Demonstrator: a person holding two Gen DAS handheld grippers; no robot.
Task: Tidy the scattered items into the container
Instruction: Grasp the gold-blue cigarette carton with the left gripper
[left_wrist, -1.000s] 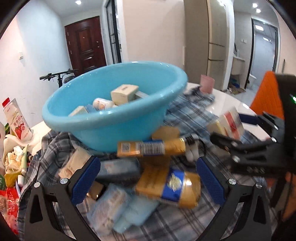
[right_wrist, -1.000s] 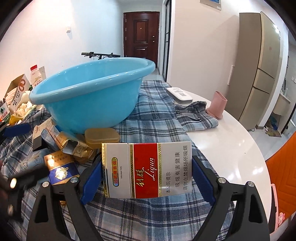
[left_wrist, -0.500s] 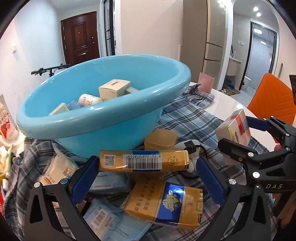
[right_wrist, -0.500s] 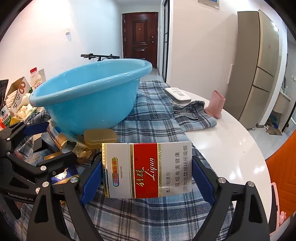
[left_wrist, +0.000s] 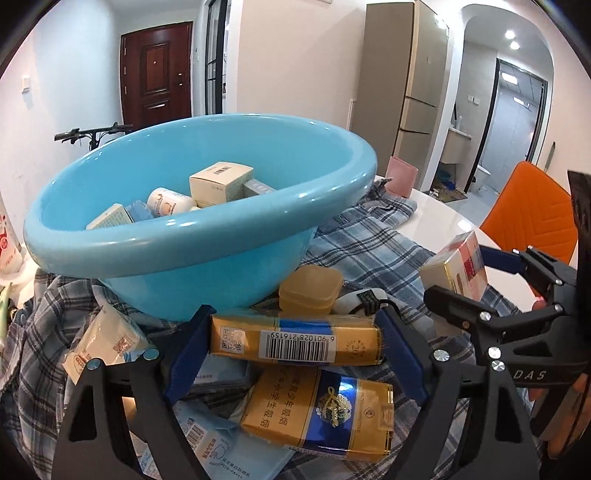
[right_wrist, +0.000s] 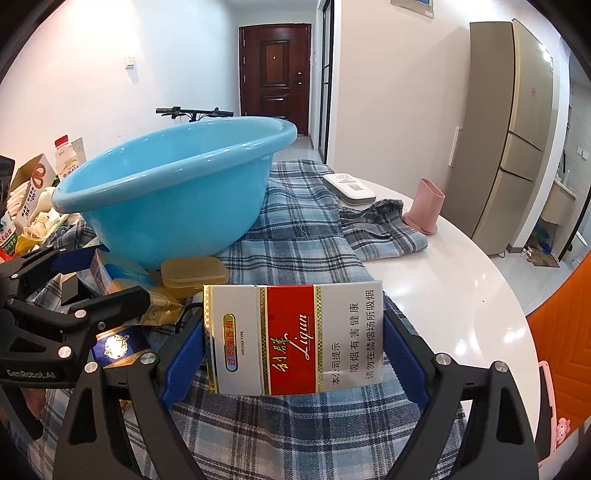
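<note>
A blue basin (left_wrist: 207, 236) stands on a plaid cloth (left_wrist: 376, 254) and holds several small boxes and a white bottle. My left gripper (left_wrist: 295, 341) is shut on a gold cigarette pack (left_wrist: 295, 341), held just above a gold-and-blue pack (left_wrist: 321, 413) and tissue packets (left_wrist: 107, 343), in front of the basin. My right gripper (right_wrist: 293, 343) is shut on a red-and-white cigarette pack (right_wrist: 293, 343), held over the cloth to the basin's right. The basin (right_wrist: 173, 188) also shows in the right wrist view. Each gripper shows in the other's view.
A yellow lidded box (left_wrist: 310, 290) lies by the basin's base. A pink cup (right_wrist: 424, 206) and a white remote (right_wrist: 349, 188) sit on the white table (right_wrist: 454, 280). Cartons and bottles (right_wrist: 37, 184) crowd the left edge. An orange chair (left_wrist: 532, 218) stands to the right.
My left gripper closed on the gold pack and lifted it slightly, with the view turning and rising toward the basin. My right gripper kept hold of its pack and hardly moved.
</note>
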